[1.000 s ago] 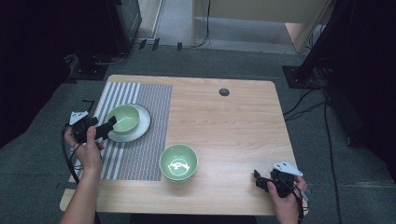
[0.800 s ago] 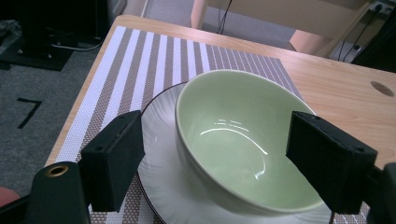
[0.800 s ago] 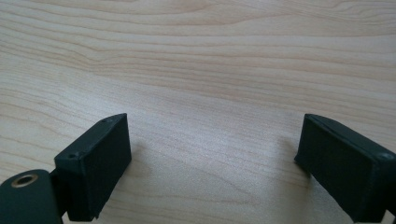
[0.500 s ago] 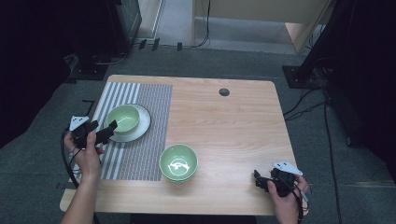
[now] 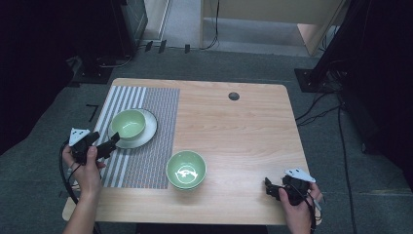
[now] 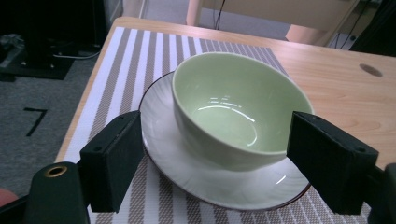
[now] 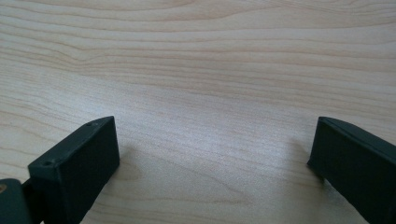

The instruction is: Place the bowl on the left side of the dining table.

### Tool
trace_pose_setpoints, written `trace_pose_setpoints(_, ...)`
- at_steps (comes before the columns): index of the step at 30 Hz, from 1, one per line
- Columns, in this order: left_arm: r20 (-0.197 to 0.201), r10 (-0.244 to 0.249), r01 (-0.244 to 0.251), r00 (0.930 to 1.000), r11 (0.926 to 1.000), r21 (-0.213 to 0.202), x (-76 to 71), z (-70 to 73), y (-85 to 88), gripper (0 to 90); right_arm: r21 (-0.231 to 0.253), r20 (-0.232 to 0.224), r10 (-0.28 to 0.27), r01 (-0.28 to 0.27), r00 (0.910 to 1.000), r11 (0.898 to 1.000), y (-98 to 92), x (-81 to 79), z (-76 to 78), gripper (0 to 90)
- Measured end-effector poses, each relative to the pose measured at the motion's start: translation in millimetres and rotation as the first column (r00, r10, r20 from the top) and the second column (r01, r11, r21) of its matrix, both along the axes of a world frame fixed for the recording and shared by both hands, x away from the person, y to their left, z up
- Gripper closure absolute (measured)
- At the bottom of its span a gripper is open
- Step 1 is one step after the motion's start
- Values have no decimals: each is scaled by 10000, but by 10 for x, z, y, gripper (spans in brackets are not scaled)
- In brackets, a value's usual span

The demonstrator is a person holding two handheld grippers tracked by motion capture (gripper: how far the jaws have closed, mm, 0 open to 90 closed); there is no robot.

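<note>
A pale green bowl (image 5: 128,123) (image 6: 233,112) sits on a white plate (image 5: 148,132) (image 6: 187,163) on the striped placemat (image 5: 146,161). My left gripper (image 5: 111,144) (image 6: 224,163) is open just in front of the plate's near left edge, its jaws wide apart and empty, pointing at the bowl. A second green bowl (image 5: 186,169) stands on the bare wood near the front, at the mat's right edge. My right gripper (image 5: 271,189) (image 7: 210,158) rests low over the table's front right corner, open, with only wood grain between its jaws.
The wooden table (image 5: 243,136) has a round dark cable hole (image 5: 234,96) near its far edge. Dark stands and cables (image 5: 331,87) ring the table on the floor. The table's left edge lies close under my left hand.
My left gripper has drawn back toward the person and slightly left, away from the plate's rim. The right gripper has stayed put.
</note>
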State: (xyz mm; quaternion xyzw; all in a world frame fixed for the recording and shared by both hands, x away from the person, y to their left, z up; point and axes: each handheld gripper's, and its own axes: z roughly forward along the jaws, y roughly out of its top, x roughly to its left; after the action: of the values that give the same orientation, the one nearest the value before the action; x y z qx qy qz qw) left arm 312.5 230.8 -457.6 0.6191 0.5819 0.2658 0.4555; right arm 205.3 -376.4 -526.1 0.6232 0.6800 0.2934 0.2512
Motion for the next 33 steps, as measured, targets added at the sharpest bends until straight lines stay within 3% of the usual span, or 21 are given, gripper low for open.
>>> trace_pose_setpoints(12,172,-209,210,9996,9998,-70,-161,-53,35,183,2,-7,-12,12,10000,10000,0,0,0,9)
trace_pose_setpoints(33,-157,-472,476,9988,9986,230,-368,-199,105,183,-1,-3,-9,9,10000,10000,0,0,0,9)
